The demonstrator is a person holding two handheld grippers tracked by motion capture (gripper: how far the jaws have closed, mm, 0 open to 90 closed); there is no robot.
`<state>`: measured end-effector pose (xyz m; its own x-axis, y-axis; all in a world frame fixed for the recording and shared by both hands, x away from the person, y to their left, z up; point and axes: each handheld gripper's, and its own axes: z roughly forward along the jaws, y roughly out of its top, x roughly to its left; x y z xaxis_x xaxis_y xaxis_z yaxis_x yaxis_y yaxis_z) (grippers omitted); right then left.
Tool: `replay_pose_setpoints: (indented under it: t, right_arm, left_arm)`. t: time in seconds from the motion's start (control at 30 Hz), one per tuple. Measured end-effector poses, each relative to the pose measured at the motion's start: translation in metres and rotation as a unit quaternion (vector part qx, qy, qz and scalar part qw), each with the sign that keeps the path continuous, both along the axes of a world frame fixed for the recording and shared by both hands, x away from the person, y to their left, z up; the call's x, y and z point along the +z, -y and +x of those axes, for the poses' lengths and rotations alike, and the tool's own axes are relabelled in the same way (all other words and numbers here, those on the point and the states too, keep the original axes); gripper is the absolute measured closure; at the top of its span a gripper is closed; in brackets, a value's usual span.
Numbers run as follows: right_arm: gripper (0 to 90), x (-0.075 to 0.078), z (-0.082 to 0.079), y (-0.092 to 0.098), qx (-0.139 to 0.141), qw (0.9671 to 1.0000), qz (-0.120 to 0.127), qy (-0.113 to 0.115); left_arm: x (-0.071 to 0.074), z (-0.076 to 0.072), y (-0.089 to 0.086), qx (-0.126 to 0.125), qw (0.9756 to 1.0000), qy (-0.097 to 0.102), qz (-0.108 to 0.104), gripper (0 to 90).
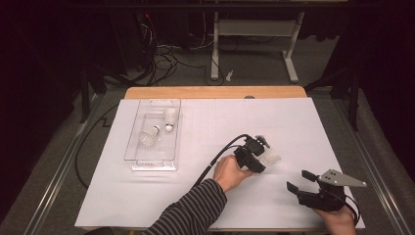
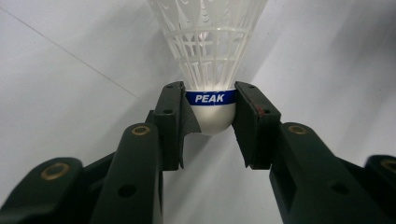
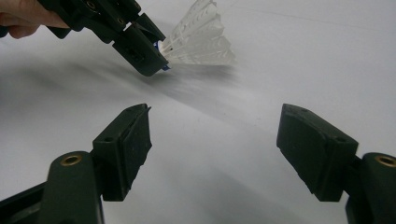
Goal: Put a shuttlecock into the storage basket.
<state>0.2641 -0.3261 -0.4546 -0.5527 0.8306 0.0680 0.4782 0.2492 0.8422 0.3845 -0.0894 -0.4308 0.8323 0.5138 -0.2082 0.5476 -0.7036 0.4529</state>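
Two shuttlecocks point(image 1: 157, 131) (white) in tray point(image 1: 133, 142)

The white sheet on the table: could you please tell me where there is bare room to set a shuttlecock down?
Free: the sheet's far right quarter, and the middle between tray and left hand-held gripper. Crowded: the tray, holding two shuttlecocks, and the near right around both hand-held grippers.

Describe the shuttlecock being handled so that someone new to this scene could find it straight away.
Start at the white sheet covering the table and go right of the clear tray. There the left gripper clamps a white shuttlecock at its cork, on a blue band reading PEAK. Two more shuttlecocks lie loose in the tray; this one is held.
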Motion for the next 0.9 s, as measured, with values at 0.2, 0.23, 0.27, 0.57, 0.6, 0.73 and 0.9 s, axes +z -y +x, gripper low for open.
replay_pose_setpoints:
  t: [0.2,0.23,0.27,0.57,0.6,0.73,0.9]
  right_arm:
    - [26.6,0.000,0.000,0.000,0.000,1.0000,0.000,0.001]
    - [26.6,0.000,0.000,0.000,0.000,1.0000,0.000,0.001]
    - [26.6,0.000,0.000,0.000,0.000,1.0000,0.000,0.000]
    - [26.6,0.000,0.000,0.000,-0.001,1.0000,0.001,0.001]
    - [26.7,0.000,0.000,0.000,-0.001,1.0000,0.001,0.000]
    - [26.6,0.000,0.000,0.000,-0.001,1.0000,0.000,0.001]
    - [26.6,0.000,-0.001,0.000,-0.002,1.0000,0.000,0.001]
  left_arm:
    - [0.002,-0.001,-0.005,0.001,1.0000,0.001,-0.003,65.1]
    - [0.002,-0.001,-0.005,0.003,1.0000,0.002,-0.005,65.1]
    - [0.003,-0.001,-0.006,0.003,1.0000,0.003,-0.005,65.1]
    - [0.008,-0.005,-0.015,0.003,0.9999,0.008,-0.010,65.1]
    - [0.009,-0.005,-0.017,0.004,0.9999,0.009,-0.011,65.1]
    - [0.011,-0.007,-0.023,0.006,0.9998,0.012,-0.015,65.1]
    - [0.011,-0.008,-0.027,0.007,0.9998,0.014,-0.014,65.1]
